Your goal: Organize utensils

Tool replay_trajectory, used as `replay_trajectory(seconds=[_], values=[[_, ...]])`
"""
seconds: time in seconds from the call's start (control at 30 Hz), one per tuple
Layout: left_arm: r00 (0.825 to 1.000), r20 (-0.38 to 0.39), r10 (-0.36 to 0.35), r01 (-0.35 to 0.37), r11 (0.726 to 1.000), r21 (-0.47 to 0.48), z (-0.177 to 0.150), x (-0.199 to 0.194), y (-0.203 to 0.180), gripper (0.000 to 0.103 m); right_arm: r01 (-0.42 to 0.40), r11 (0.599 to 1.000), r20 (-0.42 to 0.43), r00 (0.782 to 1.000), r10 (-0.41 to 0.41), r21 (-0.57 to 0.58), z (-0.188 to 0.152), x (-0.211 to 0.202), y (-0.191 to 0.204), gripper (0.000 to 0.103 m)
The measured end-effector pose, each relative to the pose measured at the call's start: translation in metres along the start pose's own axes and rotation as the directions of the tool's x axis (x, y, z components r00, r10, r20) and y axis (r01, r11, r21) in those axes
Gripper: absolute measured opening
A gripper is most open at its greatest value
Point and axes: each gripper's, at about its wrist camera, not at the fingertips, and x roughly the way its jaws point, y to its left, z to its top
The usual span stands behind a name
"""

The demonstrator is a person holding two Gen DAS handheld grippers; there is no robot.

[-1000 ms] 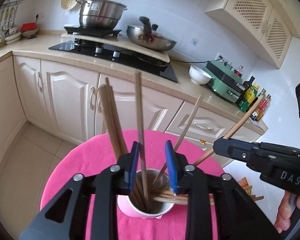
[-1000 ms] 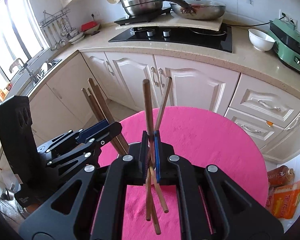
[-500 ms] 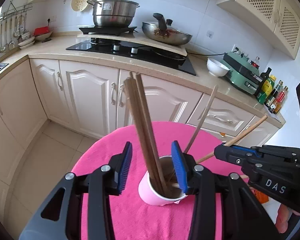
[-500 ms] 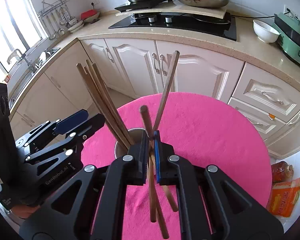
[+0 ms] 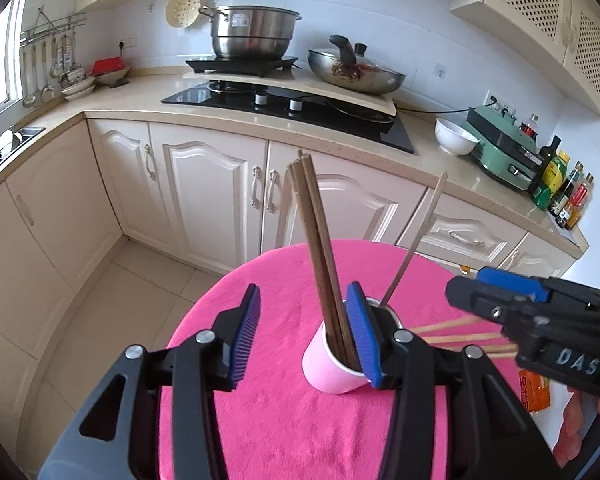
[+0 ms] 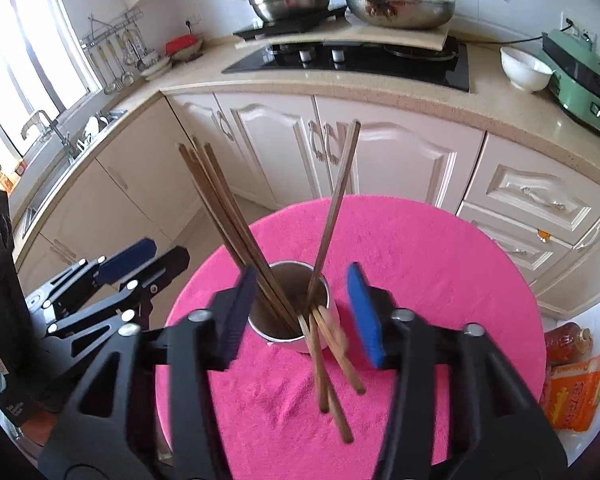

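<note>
Several chopsticks (image 6: 332,364) perhaps against cup (image 6: 316,342)

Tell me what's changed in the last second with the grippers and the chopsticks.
The right gripper was shut on a chopstick; its jaws are opening and the stick now stands in the pink cup. The left gripper has let go of its dark chopsticks, jaws opening, and drawn back. Unchanged: the cup's place on the pink cloth and the loose chopsticks beside it.
</note>
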Motion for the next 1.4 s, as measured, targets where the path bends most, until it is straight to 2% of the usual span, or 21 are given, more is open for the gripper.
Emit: replay_trajectory(seconds=[0.33, 0.57, 0.7, 0.77, 0.93, 1.1, 1.2, 1.4], values=[[0.999, 0.042, 0.03, -0.029, 0.999, -0.036, -0.02, -0.057, 0.003, 0.05, 0.016, 1.0, 0.07, 0.997, -0.016, -0.002, -0.01, -0.057, 0.005, 0.05], [0.996, 0.089, 0.025, -0.025, 1.0, -0.011, -0.023, -0.121, -0.002, 0.051, 0.064, 0.998, 0.157, 0.986, -0.059, -0.028, -0.039, -0.123, 0.035, 0.054], [0.988, 0.151, 0.016, -0.023, 0.999, 0.044, -0.028, -0.174, -0.006, 0.055, 0.132, 0.99, 0.268, 0.957, -0.115, -0.047, -0.066, -0.173, 0.068, 0.058], [0.984, 0.18, 0.001, -0.013, 0.998, 0.065, -0.032, -0.201, -0.006, 0.056, 0.142, 0.989, 0.301, 0.946, -0.123, -0.04, -0.078, -0.193, 0.081, 0.064], [0.963, 0.265, -0.045, 0.015, 0.993, 0.114, -0.056, -0.286, 0.005, 0.06, 0.181, 0.983, 0.374, 0.913, -0.163, -0.013, -0.124, -0.251, 0.133, 0.067], [0.947, 0.312, -0.075, 0.024, 0.986, 0.164, -0.091, -0.359, 0.022, 0.064, 0.195, 0.98, 0.433, 0.882, -0.188, 0.027, -0.174, -0.304, 0.186, 0.072], [0.938, 0.337, -0.079, 0.02, 0.984, 0.174, -0.112, -0.4, 0.036, 0.069, 0.202, 0.979, 0.447, 0.872, -0.198, 0.04, -0.198, -0.326, 0.213, 0.074], [0.936, 0.338, -0.099, 0.038, 0.982, 0.183, -0.139, -0.46, 0.058, 0.071, 0.234, 0.971, 0.471, 0.853, -0.226, 0.042, -0.235, -0.371, 0.26, 0.079]])
